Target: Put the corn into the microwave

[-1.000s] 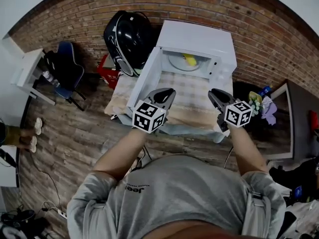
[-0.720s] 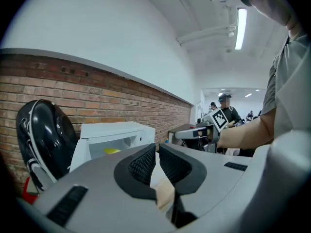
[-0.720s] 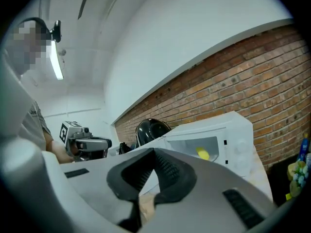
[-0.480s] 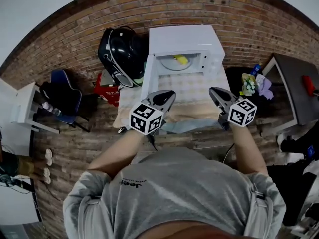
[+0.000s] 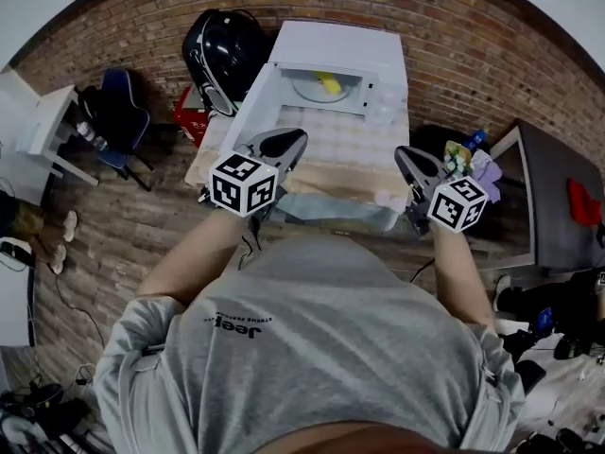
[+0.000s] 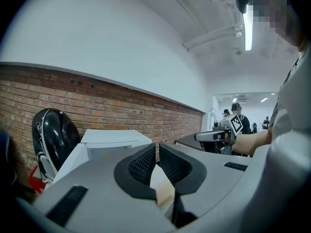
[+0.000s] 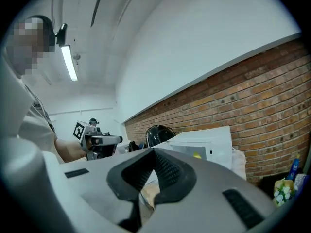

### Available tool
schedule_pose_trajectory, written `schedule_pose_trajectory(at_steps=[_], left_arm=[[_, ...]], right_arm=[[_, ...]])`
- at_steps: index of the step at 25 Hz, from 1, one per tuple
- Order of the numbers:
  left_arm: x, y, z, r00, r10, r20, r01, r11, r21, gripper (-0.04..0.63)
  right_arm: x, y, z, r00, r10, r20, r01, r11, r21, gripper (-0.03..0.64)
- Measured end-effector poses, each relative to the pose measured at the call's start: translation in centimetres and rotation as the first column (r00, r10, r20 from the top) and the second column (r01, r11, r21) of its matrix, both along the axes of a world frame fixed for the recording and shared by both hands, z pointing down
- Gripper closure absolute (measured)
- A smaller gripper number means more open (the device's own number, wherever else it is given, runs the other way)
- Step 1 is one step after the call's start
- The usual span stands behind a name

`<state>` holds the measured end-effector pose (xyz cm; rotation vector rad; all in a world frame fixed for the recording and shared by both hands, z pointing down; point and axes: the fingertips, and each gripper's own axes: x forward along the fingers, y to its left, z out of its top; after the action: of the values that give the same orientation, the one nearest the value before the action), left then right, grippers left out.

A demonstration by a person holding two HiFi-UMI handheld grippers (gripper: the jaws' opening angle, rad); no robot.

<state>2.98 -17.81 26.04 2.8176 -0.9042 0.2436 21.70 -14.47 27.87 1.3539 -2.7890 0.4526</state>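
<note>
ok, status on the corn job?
Left hand-held gripper shut, empty; right hand-held gripper shut, empty. Corn inside the microwave. Microwave door open; nothing in the way.

The right gripper (image 7: 154, 151) shows its jaws closed together, nothing between them. Beyond stands a white microwave (image 7: 214, 142) against the brick wall (image 7: 262, 91), with yellow corn (image 7: 196, 155) inside. A black helmet (image 7: 158, 131) sits left of it, and the left gripper (image 7: 118, 140) further left.
</note>
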Motion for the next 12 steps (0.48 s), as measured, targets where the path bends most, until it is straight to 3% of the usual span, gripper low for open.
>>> schedule_pose_trajectory(at_steps=[6, 12], left_arm=[[1.6, 3.5, -1.2, 0.996, -0.088, -0.018, 0.087, 0.996, -0.014, 0.555], [1.3, 6.4, -2.2, 0.998, -0.061, -0.029, 0.061, 0.998, -0.005, 0.555]], right_arm=[[1.0, 2.1, -2.1, 0.996, -0.091, 0.009, 0.091, 0.995, 0.036, 0.598], [-0.2, 4.4, -2.5, 0.992, -0.122, 0.035, 0.12, 0.992, 0.044, 0.598]])
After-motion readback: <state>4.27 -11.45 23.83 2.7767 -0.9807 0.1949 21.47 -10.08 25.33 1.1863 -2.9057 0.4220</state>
